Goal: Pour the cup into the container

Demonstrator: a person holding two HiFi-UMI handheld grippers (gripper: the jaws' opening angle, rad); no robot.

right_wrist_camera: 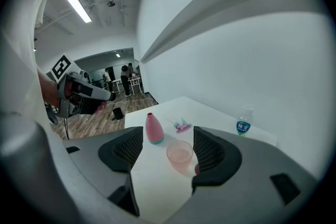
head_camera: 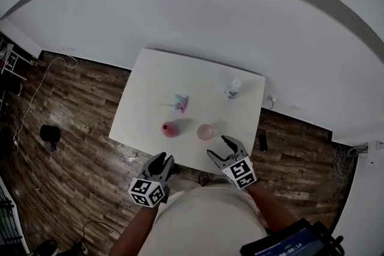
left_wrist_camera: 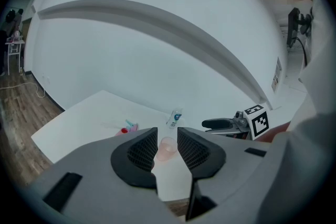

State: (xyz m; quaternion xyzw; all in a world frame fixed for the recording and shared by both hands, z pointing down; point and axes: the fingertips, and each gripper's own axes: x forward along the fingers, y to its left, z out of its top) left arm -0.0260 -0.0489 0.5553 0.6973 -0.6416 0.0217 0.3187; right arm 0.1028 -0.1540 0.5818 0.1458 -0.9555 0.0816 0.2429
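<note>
White table [head_camera: 157, 84] on a wood floor [head_camera: 72, 129] carries the work. The right gripper [right_wrist_camera: 168, 136], its jaws spread and empty, has the pink cup [right_wrist_camera: 179, 155] just ahead, framed in the gap, nearer the right-hand jaw and touching neither. Centre the cup first, then ease forward and clamp mid-wall, keeping it upright, since liquid seems to sit inside. Beyond the left-hand jaw stands the narrow-necked container [right_wrist_camera: 154, 129]. The left gripper [head_camera: 166, 159], parted and holding nothing, could steady it.

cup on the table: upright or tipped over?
Upright: the cup stands on its base on the table, open rim facing up.
</note>
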